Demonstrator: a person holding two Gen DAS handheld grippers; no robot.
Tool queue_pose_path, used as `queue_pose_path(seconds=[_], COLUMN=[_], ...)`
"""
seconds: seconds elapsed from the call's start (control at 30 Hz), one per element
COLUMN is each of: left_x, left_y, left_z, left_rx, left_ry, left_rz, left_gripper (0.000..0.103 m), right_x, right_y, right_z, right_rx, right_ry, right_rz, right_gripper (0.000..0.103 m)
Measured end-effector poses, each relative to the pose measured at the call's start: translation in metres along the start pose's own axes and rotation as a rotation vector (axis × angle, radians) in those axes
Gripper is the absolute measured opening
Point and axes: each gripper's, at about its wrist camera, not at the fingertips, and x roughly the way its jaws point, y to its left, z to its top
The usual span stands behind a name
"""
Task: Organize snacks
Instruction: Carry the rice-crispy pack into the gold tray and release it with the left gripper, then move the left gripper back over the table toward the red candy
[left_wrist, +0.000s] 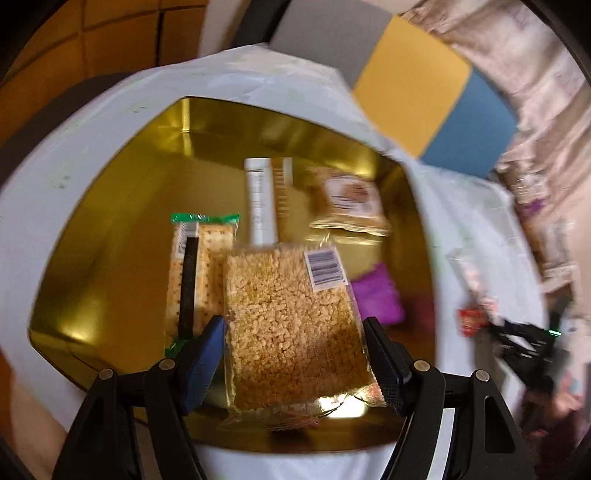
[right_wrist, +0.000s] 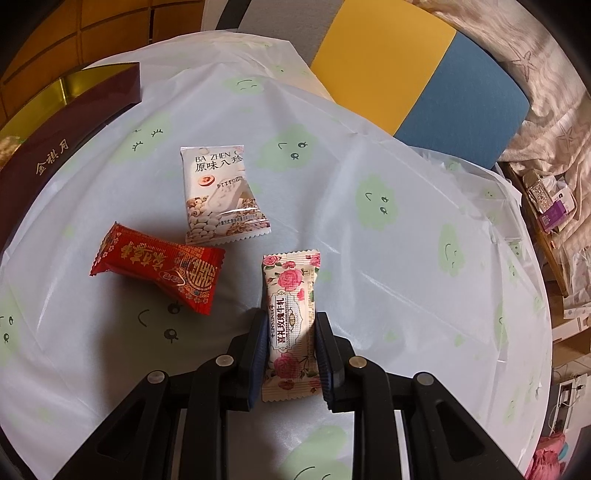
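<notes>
Left wrist view: left gripper clamps the rice bar over the gold tin; lower flat beside the cracker pack before releasing. Right gripper is clamped on the rose candy mid-table.

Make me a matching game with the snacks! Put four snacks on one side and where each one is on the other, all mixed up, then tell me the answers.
Snacks:
1. puffed rice bar
2. rose-print candy
3. red candy packet
4. green-ended cracker pack

Places:
A. lying loose on the tablecloth, nothing holding it
B. lying inside the gold tin
C. between the jaws of the left gripper, above the tin
D. between the jaws of the right gripper, over the tablecloth

Pairs: 1-C, 2-D, 3-A, 4-B
</notes>
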Motion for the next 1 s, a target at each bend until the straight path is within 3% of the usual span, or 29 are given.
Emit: queue_pose_path(seconds=[0.17,0.47,0.8,1.0], left_x=[0.017,0.009,-0.026,-0.053], left_y=[0.009,0.009,-0.002,-0.029], left_z=[0.003,-0.013,-0.020,-0.032], left_rx=[-0.018,0.012,0.075,0.149], left_ry=[0.031,-0.010,-0.151,-0.249], left_rz=[0.050,0.082,0.145,0.087], left_gripper=[0.074,0.075,0.076,0.076], right_x=[-0.001,-0.001,-0.002,-0.002], right_y=[0.003,0.004,0.004,0.005], right_z=[0.000,0.000,0.000,0.000], right_rx=[-0.005,-0.005,-0.004,-0.005], right_ry=[0.001,0.001,0.000,-0.001], right_rz=[-0.006,-0.009,-0.014,-0.014], right_gripper=[0.025,0.025,0.025,0.025])
